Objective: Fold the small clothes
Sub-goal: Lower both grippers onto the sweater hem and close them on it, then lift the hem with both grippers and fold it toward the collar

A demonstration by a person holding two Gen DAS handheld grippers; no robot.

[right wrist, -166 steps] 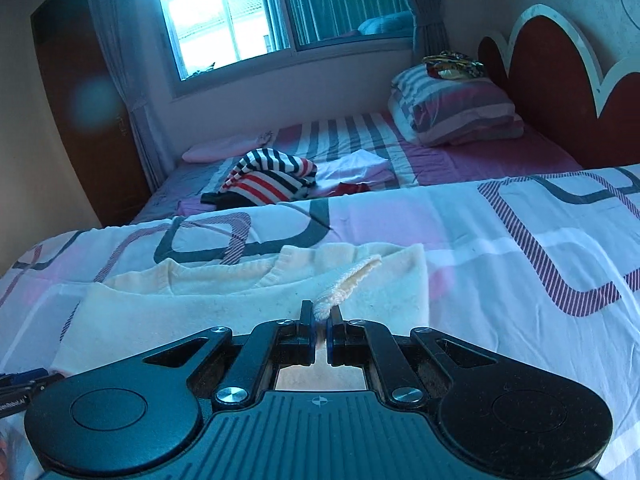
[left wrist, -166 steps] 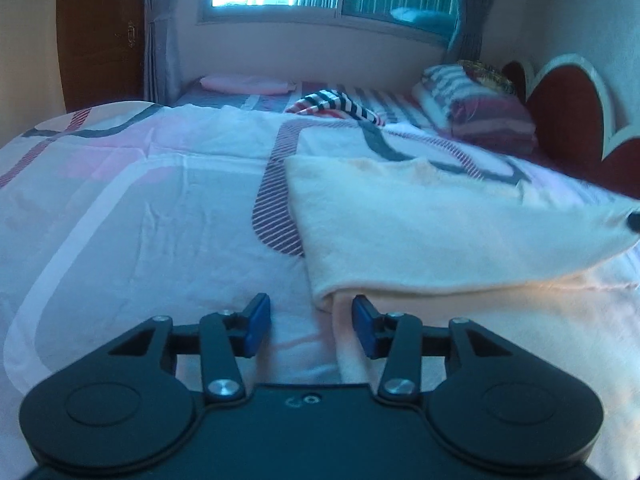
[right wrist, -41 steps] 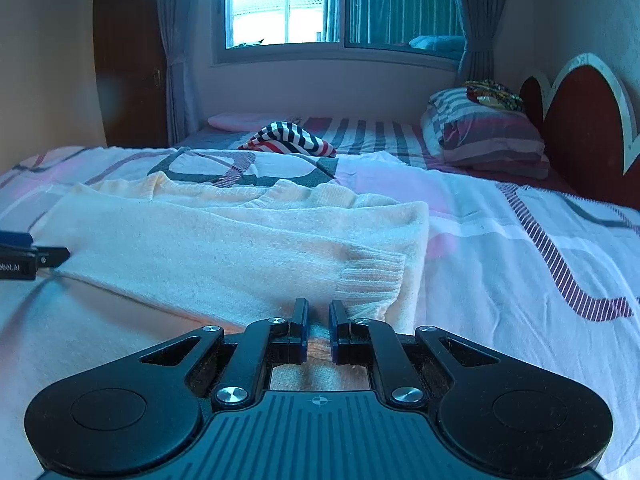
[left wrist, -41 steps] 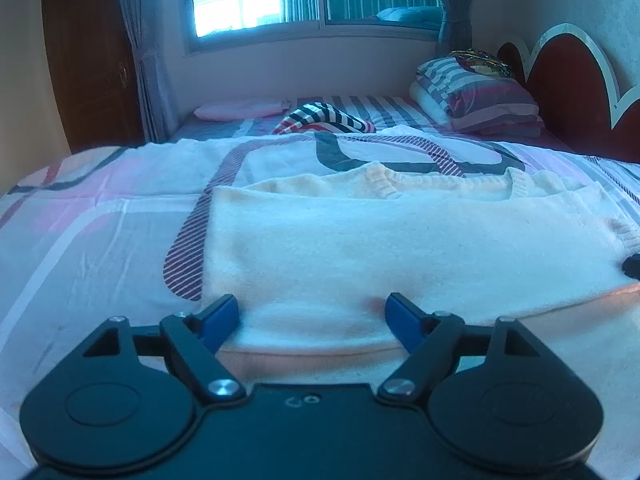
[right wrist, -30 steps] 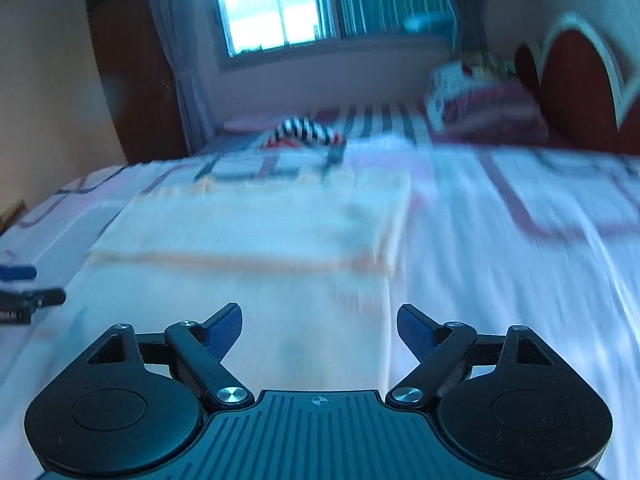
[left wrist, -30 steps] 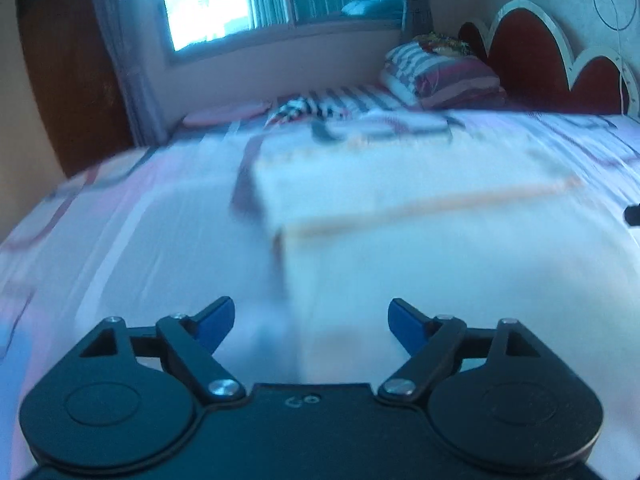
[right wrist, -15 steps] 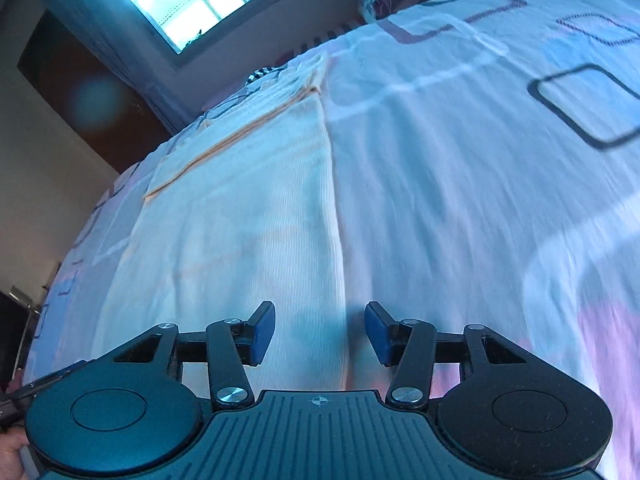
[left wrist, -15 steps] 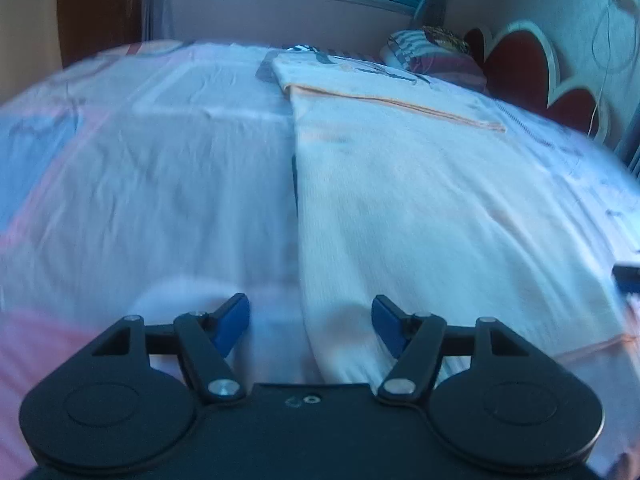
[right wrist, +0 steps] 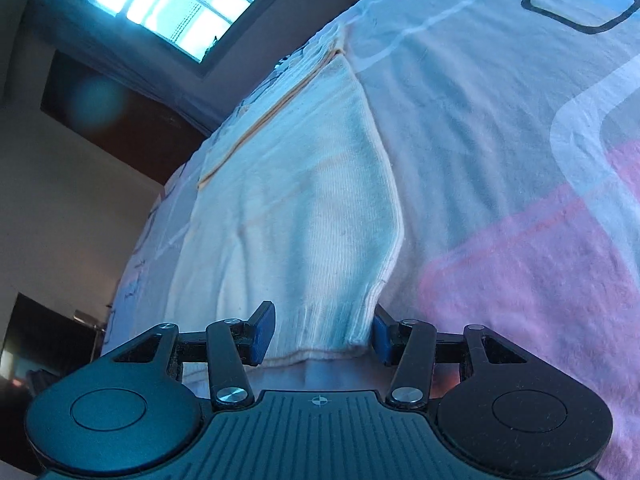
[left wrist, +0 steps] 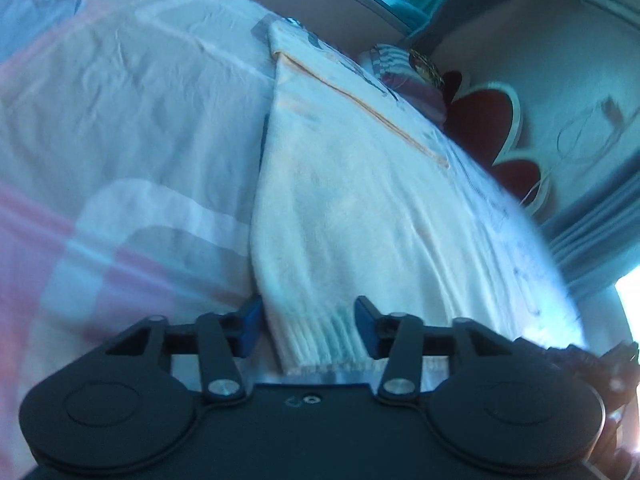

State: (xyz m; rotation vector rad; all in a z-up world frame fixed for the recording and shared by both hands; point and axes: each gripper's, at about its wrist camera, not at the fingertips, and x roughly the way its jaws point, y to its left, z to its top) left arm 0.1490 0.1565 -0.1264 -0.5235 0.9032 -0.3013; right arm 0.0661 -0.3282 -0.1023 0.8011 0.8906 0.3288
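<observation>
Since the frames of a moment earlier, both grippers have dropped from the folded upper part of the cream sweater (left wrist: 360, 208) to its ribbed hem, and their fingers have narrowed from a wide spread to a moderate gap.

The left gripper (left wrist: 309, 327) sits at the hem's left corner. Its blue fingers (left wrist: 251, 322) stand apart with the ribbed edge of the sweater lying between them; the left finger is just outside the garment's side edge, over the bedsheet (left wrist: 120, 120), and the right finger lies over the knit. They bracket the cloth without pinching it.

The right gripper (right wrist: 322, 332) is at the hem's right corner. Its fingers (right wrist: 264, 330) are also apart, the ribbed corner bulging up between them, the right finger tucked under or against the corner's outer edge; whether it touches is unclear.

The sweater lies flat on the bed, stretching away from both grippers, with a fold line (right wrist: 272, 114) crossing it at the far end where the upper part is doubled over. Its knit looks smooth with a few shallow ripples. A striped pillow (left wrist: 404, 76) and dark red headboard (left wrist: 492, 120) lie beyond it.
</observation>
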